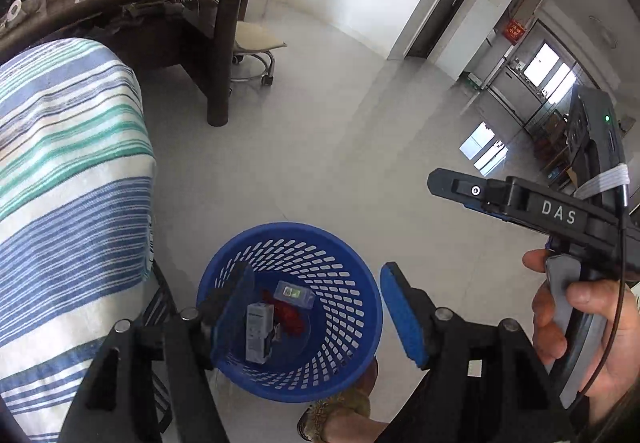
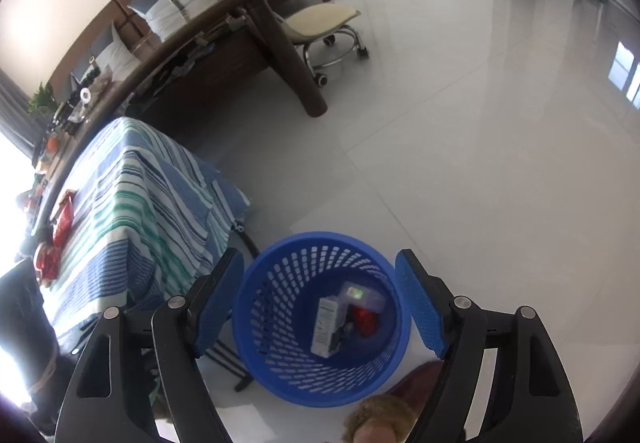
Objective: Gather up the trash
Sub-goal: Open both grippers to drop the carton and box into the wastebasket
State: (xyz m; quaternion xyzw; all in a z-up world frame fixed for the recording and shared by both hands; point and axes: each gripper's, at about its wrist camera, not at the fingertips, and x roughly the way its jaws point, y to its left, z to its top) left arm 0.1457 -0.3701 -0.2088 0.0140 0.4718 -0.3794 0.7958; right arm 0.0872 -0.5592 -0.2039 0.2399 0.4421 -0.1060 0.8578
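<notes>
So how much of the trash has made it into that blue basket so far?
Three pieces already lie in the blue basket: a white carton, a clear plastic box and a red wrapper. Nothing is in hand: the left gripper and right gripper both stand open and empty above it. Still left: red wrappers on the striped tablecloth.

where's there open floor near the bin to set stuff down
Widest bare patch: the pale tiled floor beyond the blue perforated plastic basket, out to the cream-seated swivel stool and the dark wooden desk leg. Crowded: the narrow gap between basket and the striped-cloth-covered table, where dark folding legs stand, and the basket bottom, holding a white carton and red wrapper.
</notes>
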